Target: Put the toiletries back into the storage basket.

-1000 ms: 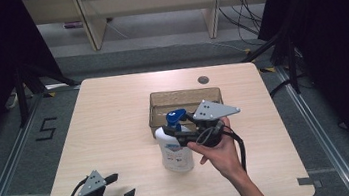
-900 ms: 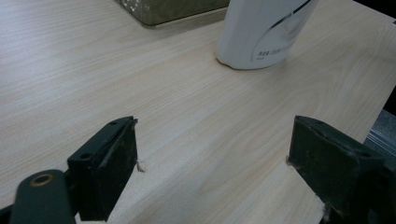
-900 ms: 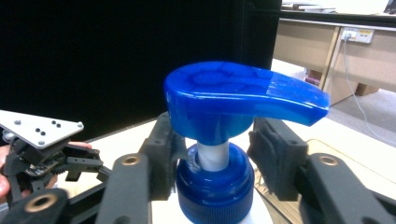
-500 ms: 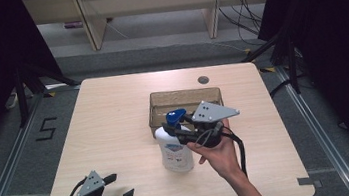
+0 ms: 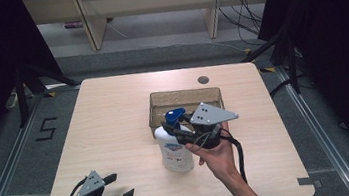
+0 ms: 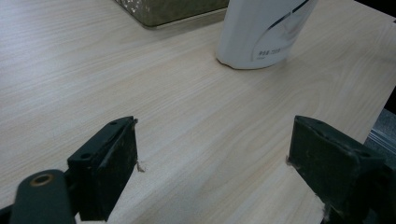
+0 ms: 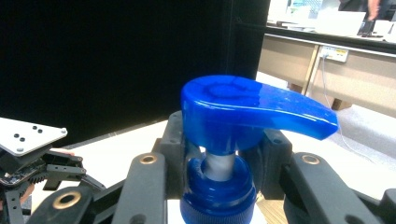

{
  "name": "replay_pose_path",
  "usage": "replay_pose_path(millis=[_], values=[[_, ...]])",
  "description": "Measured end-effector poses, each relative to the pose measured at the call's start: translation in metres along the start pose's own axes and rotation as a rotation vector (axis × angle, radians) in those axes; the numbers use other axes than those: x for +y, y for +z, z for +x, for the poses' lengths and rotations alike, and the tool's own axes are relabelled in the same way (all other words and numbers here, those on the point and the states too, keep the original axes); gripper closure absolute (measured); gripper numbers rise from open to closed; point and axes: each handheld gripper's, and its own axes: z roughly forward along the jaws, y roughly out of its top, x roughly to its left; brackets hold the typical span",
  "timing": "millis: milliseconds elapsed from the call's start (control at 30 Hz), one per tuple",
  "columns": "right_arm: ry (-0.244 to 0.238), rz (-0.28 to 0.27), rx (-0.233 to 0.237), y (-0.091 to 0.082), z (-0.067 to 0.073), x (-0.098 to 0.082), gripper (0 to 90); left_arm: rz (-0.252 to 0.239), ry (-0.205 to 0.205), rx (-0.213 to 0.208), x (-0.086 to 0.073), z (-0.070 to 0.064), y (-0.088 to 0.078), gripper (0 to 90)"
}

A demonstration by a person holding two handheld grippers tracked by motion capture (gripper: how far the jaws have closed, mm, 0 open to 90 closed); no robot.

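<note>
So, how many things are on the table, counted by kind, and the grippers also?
Pump bottle, white with a blue pump head: 1
Tray, brownish and see-through: 1
Grippers: 2, the left gripper with jaws apart and the right gripper with jaws closed at the bottle's neck
Total: 4

From above the near edge we are looking forward and down over the whole table [image 5: 114, 115], while the left gripper view is skimming low across it toward the pump bottle [image 6: 261, 32], which the right gripper view is facing close-up.
</note>
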Motion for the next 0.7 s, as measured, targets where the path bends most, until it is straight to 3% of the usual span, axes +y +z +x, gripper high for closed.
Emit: replay_pose_path(millis=[100, 167, 467, 700], values=[[-0.015, -0.001, -0.007, 0.001, -0.003, 0.001, 62.5, 0.004, 0.003, -0.001, 0.000, 0.001, 0.000, 14.8], [0.018, 0.002, 0.010, 0.003, -0.002, 0.001, 62.5, 0.019, 0.005, 0.004, 0.001, 0.001, -0.002, 14.8], [0.038, -0.004, 0.016, 0.004, -0.001, 0.008, 62.5, 0.011, 0.009, -0.008, 0.001, 0.002, -0.001, 14.8], [0.011, -0.014, 0.010, 0.005, -0.001, 0.013, 62.6, 0.017, 0.007, 0.003, 0.001, 0.002, -0.003, 14.8]])
